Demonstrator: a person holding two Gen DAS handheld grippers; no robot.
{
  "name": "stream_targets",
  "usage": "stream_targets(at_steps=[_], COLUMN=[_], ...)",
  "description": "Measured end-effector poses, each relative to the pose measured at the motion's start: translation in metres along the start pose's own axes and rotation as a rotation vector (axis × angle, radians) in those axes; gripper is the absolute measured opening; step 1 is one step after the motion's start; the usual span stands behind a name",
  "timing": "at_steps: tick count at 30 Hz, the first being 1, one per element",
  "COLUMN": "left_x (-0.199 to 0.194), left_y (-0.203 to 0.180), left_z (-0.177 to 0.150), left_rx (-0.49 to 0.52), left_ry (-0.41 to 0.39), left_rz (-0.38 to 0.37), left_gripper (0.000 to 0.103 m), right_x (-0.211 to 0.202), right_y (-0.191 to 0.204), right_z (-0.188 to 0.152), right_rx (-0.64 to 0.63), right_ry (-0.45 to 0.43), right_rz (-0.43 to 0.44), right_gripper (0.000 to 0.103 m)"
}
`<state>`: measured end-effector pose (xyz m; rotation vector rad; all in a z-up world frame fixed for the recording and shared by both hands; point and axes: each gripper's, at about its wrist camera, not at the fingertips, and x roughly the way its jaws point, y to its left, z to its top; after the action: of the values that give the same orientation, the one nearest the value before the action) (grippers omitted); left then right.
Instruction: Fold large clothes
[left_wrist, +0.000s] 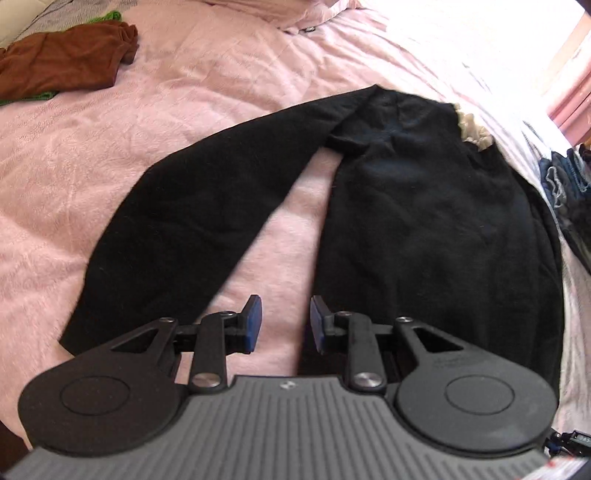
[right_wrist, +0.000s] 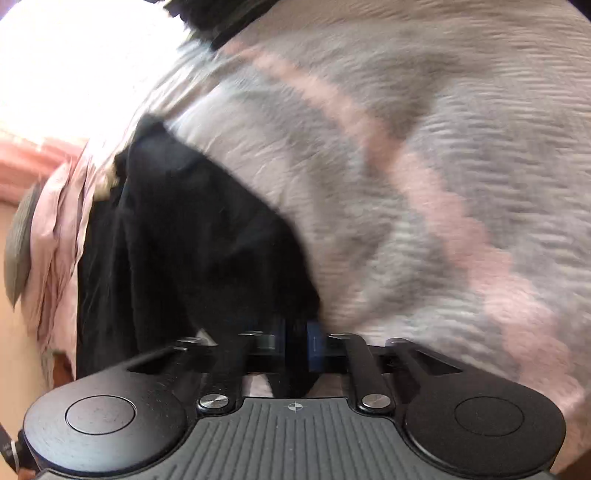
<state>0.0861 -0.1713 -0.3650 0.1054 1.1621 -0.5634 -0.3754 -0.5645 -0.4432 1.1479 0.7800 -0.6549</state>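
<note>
Two grippers: we see the left gripper (left_wrist: 283, 321) parted over bare pink bed cover (left_wrist: 184, 110), nothing between. Right gripper (right_wrist: 297, 347) is clamped on black garment (right_wrist: 192, 229) fabric. Garment lies spread on the bed, brown cloth (left_wrist: 62, 59) in the far corner.

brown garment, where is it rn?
Left wrist view, top left: the brown garment lies crumpled on the pink blanket, over something green, well apart from the black garment.
</note>
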Motion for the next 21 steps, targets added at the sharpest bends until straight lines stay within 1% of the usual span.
stream_targets(at_steps=[1,2,4,5,8,9,11,12,13,15,16,18,19,20,21], left_x=[-0.004,-0.009,-0.019,-0.024,-0.034,-0.037,-0.038,-0.037,-0.035,-0.034,-0.032,-0.029,-0.028,-0.028,-0.028], left_y=[-0.004,-0.007,-0.009,-0.009,-0.002,0.001,0.006,0.008,0.011,0.016,0.018,0.025,0.028,0.031,0.034], left_z=[-0.001,-0.001,-0.001,0.0,-0.001,-0.001,-0.003,-0.004,-0.006,-0.009,-0.009,-0.012,-0.013,-0.014,-0.015], left_rx=[0.001,0.003,0.012,0.014,0.001,-0.002,0.0,0.002,0.006,0.015,0.018,0.021,0.025,0.037,0.056], left_ry=[-0.011,-0.026,-0.059,-0.072,-0.099,-0.106,-0.109,-0.104,-0.097,-0.088,-0.083,-0.073,-0.07,-0.069,-0.068], left_rz=[-0.004,-0.008,-0.011,0.0,0.014,0.022,0.035,0.047,0.053,0.065,0.073,0.088,0.108,0.127,0.144], left_gripper=[0.023,0.023,0.023,0.023,0.023,0.023,0.023,0.023,0.023,0.023,0.023,0.023,0.023,0.024,0.026], right_x=[-0.006,-0.015,-0.043,-0.058,-0.101,-0.109,-0.112,-0.107,-0.099,-0.08,-0.068,-0.044,-0.033,-0.028,-0.028], right_y=[0.01,0.017,0.025,0.027,0.03,0.027,0.016,0.009,0.001,-0.02,-0.033,-0.057,-0.063,-0.065,-0.064], right_z=[0.008,0.017,0.047,0.064,0.111,0.128,0.164,0.181,0.195,0.213,0.222,0.234,0.235,0.231,0.224], right_rx=[-0.074,-0.122,-0.188,-0.227,-0.363,-0.395,-0.436,-0.437,-0.432,-0.409,-0.372,-0.259,-0.205,-0.167,-0.132], right_ry=[-0.013,-0.045,-0.134,-0.181,-0.308,-0.338,-0.361,-0.366,-0.353,-0.334,-0.293,-0.184,-0.165,-0.178,-0.21], right_rz=[0.003,-0.001,-0.004,-0.02,-0.123,-0.171,-0.263,-0.312,-0.355,-0.438,-0.467,-0.503,-0.533,-0.559,-0.576], right_gripper=[0.007,0.007,0.007,0.007,0.007,0.007,0.007,0.007,0.007,0.007,0.007,0.008,0.01,0.022,0.031])
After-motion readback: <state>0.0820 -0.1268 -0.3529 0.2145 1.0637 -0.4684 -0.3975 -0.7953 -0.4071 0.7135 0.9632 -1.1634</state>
